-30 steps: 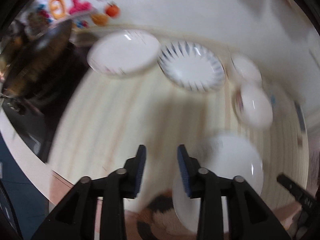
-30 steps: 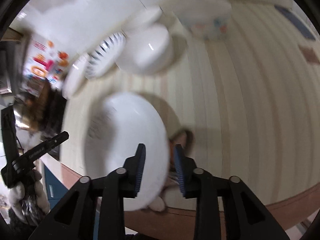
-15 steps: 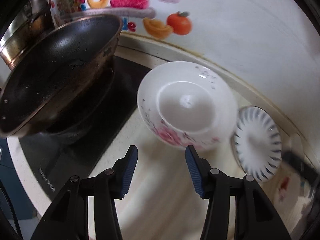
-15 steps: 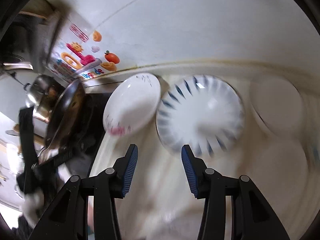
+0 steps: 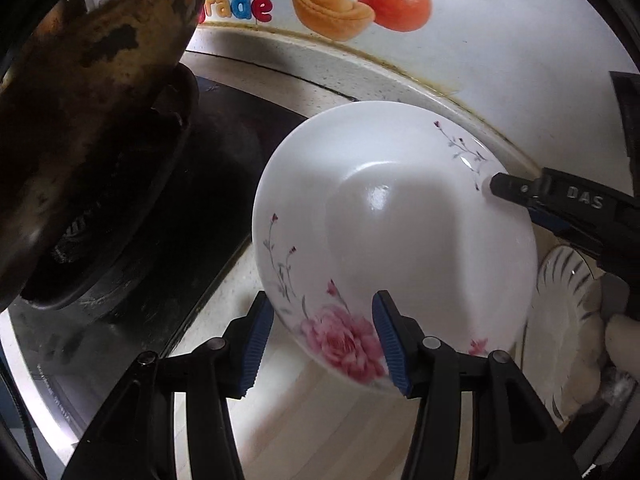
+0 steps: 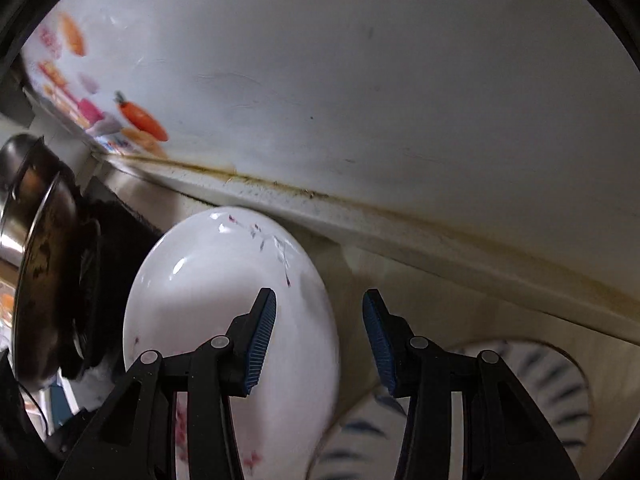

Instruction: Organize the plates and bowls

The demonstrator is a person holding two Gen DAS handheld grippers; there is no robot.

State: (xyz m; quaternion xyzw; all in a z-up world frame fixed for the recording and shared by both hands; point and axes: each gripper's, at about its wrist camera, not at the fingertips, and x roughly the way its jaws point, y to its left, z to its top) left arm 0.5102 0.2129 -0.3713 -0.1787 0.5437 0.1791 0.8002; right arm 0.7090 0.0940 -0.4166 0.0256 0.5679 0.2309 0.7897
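1. Left wrist view: the left hand-held gripper [image 5: 323,340] is open, and the near rim of the floral plate [image 5: 394,240] lies between its two fingers without being pinched.
2. The plate is on the pale surface [image 5: 320,432], beside the black stove [image 5: 180,208], where a dark wok [image 5: 80,100] stands.
3. The right hand-held gripper [image 5: 504,192] reaches the far rim of the plate from the right. A striped plate [image 5: 560,312] lies just beside it.
4. Right wrist view: the right hand-held gripper [image 6: 319,340] is open, its left finger over the floral plate [image 6: 224,312]; the rim is near the gap, and nothing is gripped.
5. The striped plate [image 6: 540,400] lies at lower right, near the wall [image 6: 360,80].
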